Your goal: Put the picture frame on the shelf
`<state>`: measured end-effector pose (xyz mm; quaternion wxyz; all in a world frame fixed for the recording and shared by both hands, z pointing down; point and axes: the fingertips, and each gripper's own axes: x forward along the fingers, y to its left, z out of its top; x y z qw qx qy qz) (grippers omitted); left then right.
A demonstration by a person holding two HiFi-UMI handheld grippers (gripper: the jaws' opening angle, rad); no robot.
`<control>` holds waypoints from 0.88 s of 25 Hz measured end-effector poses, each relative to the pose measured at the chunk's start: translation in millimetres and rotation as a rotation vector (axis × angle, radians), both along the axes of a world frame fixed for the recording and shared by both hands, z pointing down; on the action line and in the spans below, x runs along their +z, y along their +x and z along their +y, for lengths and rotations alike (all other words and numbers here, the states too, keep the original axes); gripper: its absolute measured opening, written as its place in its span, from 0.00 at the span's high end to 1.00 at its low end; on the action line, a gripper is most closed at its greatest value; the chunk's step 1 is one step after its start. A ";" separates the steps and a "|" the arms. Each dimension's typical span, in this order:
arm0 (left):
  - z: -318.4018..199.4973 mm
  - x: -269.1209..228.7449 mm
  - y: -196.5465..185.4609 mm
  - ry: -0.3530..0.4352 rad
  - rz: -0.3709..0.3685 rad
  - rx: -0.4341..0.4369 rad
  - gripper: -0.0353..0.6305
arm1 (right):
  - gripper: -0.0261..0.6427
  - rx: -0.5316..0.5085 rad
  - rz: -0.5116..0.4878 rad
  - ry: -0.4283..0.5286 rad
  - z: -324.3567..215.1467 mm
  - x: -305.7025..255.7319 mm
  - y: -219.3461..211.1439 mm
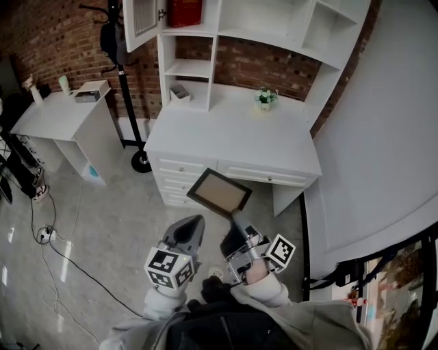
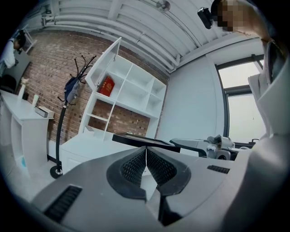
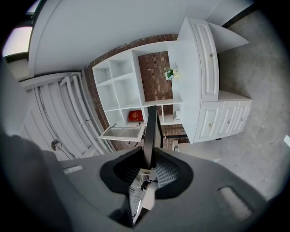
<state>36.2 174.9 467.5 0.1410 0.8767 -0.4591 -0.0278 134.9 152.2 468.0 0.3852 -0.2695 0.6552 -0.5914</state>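
Frame flat, face up, long axis crosswise, in rt hand-held gripper.

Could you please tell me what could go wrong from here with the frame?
1. The right gripper pinches the picture frame at one edge only, with most of it sticking out past the jaws, so it may tilt or slip.
2. The potted plant stands on the desk below the shelves and could be knocked.
3. The open cabinet door juts out and could be bumped.
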 end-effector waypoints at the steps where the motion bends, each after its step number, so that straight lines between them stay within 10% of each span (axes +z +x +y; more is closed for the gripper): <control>1: -6.7 -0.6 2.8 -0.001 -0.002 0.001 0.94 | 0.86 -0.001 -0.001 0.000 -6.8 -0.8 2.4; 22: -107.8 18.9 54.2 0.001 -0.015 -0.044 0.94 | 0.85 -0.052 -0.022 -0.001 -109.6 15.8 48.6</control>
